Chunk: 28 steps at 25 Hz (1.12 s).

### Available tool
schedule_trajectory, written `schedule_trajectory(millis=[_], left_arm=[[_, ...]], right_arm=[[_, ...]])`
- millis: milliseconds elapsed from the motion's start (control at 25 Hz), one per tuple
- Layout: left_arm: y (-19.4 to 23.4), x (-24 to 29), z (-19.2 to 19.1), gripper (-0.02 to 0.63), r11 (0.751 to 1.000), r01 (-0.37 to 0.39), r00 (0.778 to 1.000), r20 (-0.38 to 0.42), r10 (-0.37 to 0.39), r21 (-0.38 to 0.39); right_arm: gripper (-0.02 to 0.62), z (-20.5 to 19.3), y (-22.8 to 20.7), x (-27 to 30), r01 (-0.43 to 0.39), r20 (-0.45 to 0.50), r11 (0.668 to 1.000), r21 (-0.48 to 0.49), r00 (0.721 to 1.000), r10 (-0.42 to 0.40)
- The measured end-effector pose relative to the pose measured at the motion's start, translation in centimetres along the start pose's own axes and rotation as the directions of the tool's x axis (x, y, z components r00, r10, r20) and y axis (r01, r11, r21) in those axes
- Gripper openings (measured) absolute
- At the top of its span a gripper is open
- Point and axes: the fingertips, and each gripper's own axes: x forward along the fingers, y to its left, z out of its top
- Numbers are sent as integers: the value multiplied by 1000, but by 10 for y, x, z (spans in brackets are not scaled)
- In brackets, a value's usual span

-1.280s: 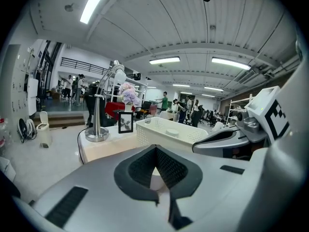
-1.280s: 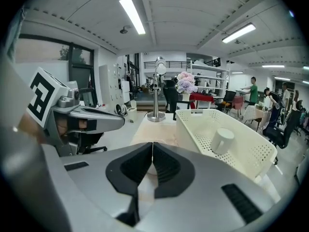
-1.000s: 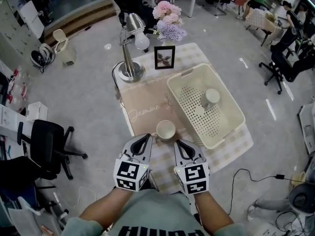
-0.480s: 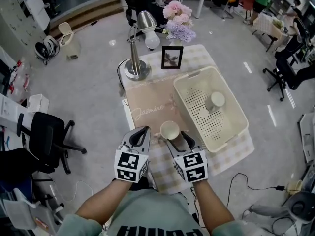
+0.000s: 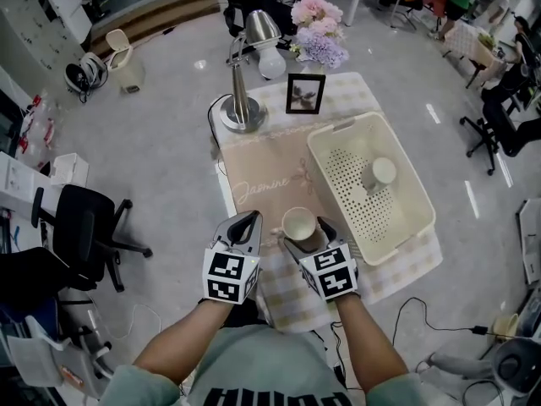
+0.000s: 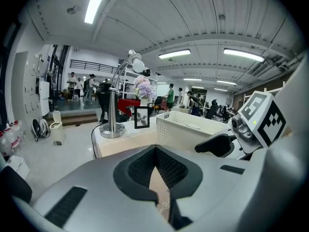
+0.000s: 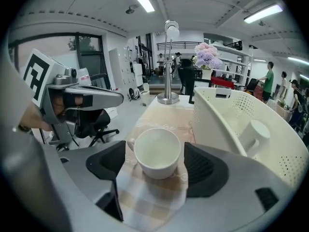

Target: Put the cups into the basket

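Cup (image 7: 157, 152) stands upright on the checked cloth (image 7: 155, 197), just left of the basket (image 7: 227, 111). It sits between the right gripper's (image 7: 157, 164) jaws, which have just been opening and stand clear of it. The left gripper (image 6: 155, 151), to its left, has its jaws together and empty.

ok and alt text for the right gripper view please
A white cup stands upright on a checked cloth between the jaws of the right gripper, which have just been opening and don't touch it. To its right is a white perforated basket holding a second cup.

White cup (image 5: 298, 223) upright on tablecloth (image 5: 397, 267), second cup (image 5: 378, 174) inside cream basket (image 5: 345, 128)
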Motion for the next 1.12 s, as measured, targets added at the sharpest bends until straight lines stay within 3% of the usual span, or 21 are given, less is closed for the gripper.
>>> schedule_trajectory(millis=[760,1120], left_arm=[[3,22,-12,3,998,28,998,-61,-32,-62],[3,24,-3,3,998,43,998,-47,-46,-54]], right_arm=[[390,-9,1,41,-21,-85,990,-137,996,9],[390,-9,4,38,-17,-91,991,-134,996,5]])
